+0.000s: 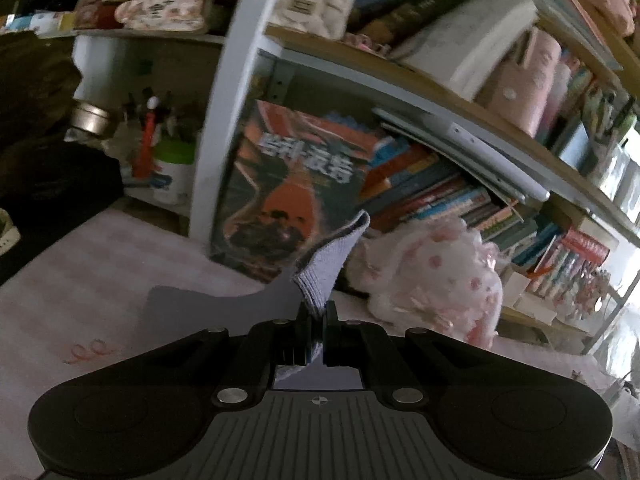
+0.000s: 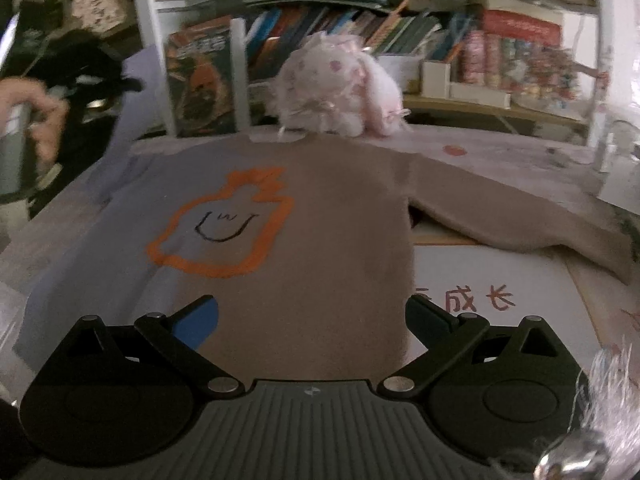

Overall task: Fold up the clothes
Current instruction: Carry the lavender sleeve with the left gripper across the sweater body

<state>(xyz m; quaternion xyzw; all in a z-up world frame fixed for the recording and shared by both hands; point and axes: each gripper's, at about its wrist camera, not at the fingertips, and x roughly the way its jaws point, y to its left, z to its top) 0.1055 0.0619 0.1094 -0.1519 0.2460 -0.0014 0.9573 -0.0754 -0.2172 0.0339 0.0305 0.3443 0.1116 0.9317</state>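
Note:
A two-tone sweater (image 2: 320,216), lilac on its left half and tan on its right, lies flat on the table with an orange outline and a smiley face on the chest. Its tan sleeve (image 2: 520,216) stretches out to the right. My right gripper (image 2: 312,320) hovers open over the sweater's near hem, with nothing between its wide-spread fingers. At the far left a person's hand (image 2: 36,120) holds the left gripper with the lilac sleeve raised. In the left wrist view my left gripper (image 1: 318,320) is shut on the ribbed lilac cuff (image 1: 328,264), which sticks up past the fingers.
A pink-and-white plush toy (image 2: 340,88) sits at the table's far edge behind the sweater. Behind it stands a bookshelf (image 2: 360,28) packed with books. A white printed sheet (image 2: 492,300) lies under the sweater's right side. A pen cup (image 1: 172,176) stands in the shelf's left bay.

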